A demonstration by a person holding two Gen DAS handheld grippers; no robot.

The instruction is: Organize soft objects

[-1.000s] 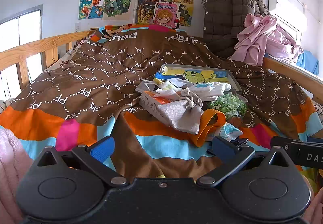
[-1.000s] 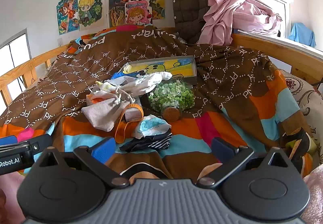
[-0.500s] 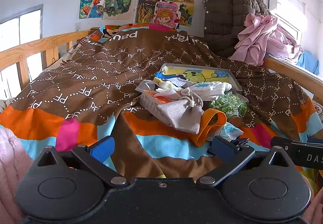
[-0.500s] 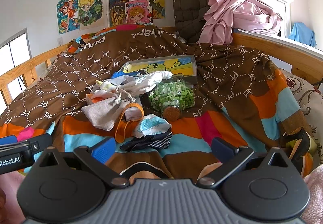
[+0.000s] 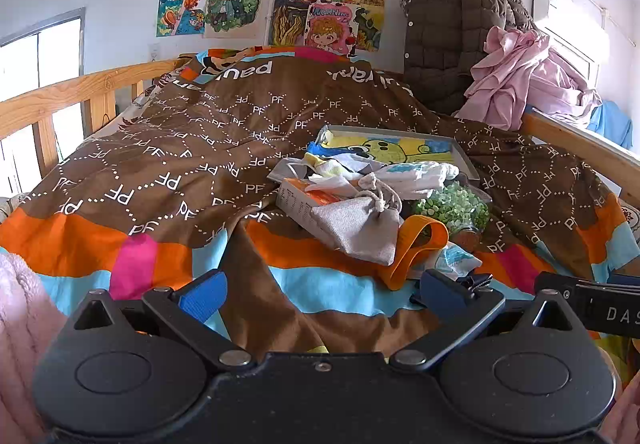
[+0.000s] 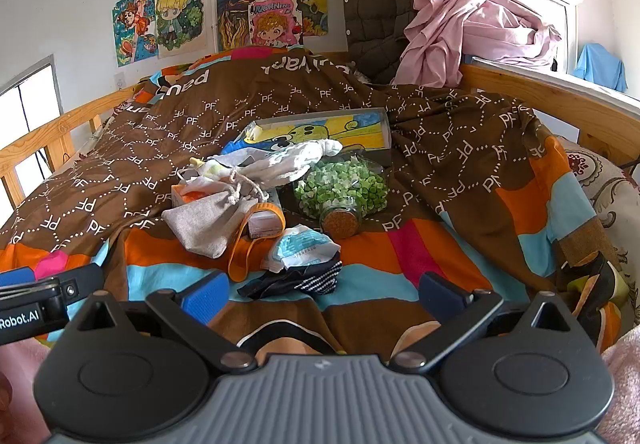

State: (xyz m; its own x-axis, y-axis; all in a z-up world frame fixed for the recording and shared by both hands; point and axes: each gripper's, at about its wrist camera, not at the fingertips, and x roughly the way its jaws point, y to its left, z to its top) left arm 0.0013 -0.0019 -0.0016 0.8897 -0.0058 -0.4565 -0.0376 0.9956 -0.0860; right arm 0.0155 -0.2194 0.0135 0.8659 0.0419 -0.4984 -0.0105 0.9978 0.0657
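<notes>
Claws, two, both spread wide and empty as I hold left gripper (image 5: 322, 290) and right gripper (image 6: 322, 290) short of one drawstring pouch (image 6: 208, 222), one dark sock (image 6: 296, 280) and one jar (image 6: 344, 192) heaped ahead on bedspread (image 6: 460, 172), open quilt either side.

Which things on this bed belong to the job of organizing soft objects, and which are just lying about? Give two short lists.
Belong to the job:
grey drawstring pouch
white cloth
striped dark sock
orange strap
shallow box

Just lying about:
jar of green bits
small carton
brown quilted coat
pink sheets
wall drawings
</notes>
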